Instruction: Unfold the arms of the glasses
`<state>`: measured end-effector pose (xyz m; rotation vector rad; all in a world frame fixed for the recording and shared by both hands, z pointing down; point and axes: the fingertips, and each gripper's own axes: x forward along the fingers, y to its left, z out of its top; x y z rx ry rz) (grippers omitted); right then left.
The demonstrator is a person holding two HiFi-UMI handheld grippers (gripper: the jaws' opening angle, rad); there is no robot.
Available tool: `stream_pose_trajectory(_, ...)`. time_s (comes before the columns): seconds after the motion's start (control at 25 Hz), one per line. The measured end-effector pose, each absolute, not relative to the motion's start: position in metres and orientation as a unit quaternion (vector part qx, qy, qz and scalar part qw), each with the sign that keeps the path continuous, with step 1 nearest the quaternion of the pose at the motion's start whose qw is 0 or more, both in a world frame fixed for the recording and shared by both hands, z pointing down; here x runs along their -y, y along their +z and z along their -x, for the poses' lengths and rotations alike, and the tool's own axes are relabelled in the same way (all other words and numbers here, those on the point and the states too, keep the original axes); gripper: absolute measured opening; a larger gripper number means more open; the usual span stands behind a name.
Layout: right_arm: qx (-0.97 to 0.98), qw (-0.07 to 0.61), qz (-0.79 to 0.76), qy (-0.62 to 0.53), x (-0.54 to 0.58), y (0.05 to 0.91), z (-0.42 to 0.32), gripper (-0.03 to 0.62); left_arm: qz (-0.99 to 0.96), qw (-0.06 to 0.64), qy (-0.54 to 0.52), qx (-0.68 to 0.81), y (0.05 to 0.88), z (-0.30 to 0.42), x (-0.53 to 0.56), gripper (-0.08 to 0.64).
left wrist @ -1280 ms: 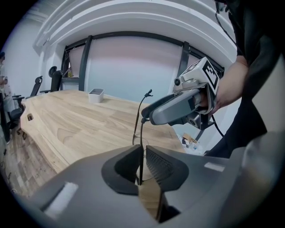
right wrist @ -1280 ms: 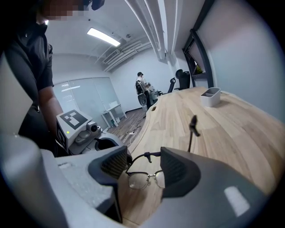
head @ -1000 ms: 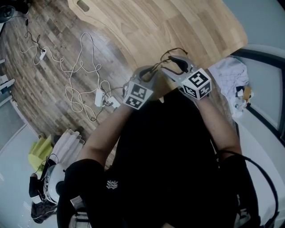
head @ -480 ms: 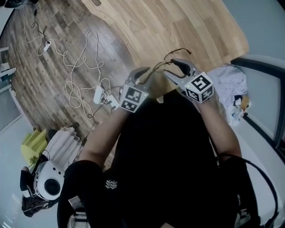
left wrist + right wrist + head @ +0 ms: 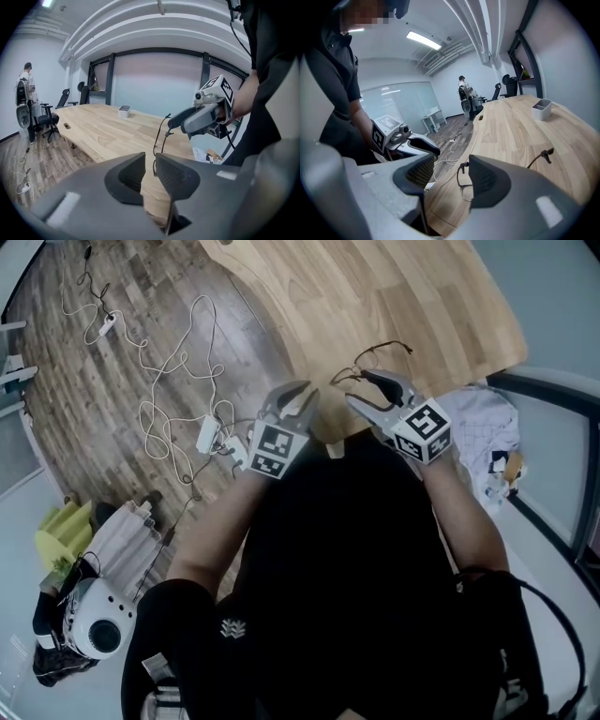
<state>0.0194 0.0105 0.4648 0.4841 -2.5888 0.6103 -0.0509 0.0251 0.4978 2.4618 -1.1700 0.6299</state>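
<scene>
One narrow pinch carries everything here. Farthest left, the dark plank floor (image 5: pixel 112 334) with its loose white cables (image 5: pixel 164 399) lies below the curved edge of the pale wooden table (image 5: pixel 403 296), so anything let go near that edge may miss the top and drop all the way down.

The left gripper (image 5: pixel 150 164) has its grey jaws nearly together, and the thin dark wire-framed glasses (image 5: pixel 156 140) run down into that slit. They seem nipped there by the rim and held in the air by the table's near edge. That hold is on slim, smooth wire, so I judge it could swivel or slip out under a sideways pull, while a harder squeeze might bend the rim.

Between the two tools the frame stands roughly upright; one arm looks swung out over the table, the other looks close to the lens.

The right gripper (image 5: pixel 451 176) stands wide, its pads well apart, with the lens rim between them and just beside one pad, not pinched. Closing there would catch the rim instead of the folded arm, and two tools tugging one frame could warp a hinge. Pushing an arm past its stop would strain it the same way.
</scene>
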Motion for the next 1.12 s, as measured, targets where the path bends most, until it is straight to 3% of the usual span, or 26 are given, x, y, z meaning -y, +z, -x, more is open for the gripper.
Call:
stream_pose_trajectory(0.92, 0.944, 0.204, -0.085, 0.243, -0.078, 0.441, 0.027, 0.227, -0.866, 0.163, 0.205, 0.426, 0.481, 0.073, -0.043, 0.077)
stream_pose_trajectory(1.12, 0.955, 0.181, -0.116, 0.205, -0.063, 0.423, 0.012, 0.227, -0.864, 0.156, 0.19, 0.44, 0.466, 0.073, -0.034, 0.075)
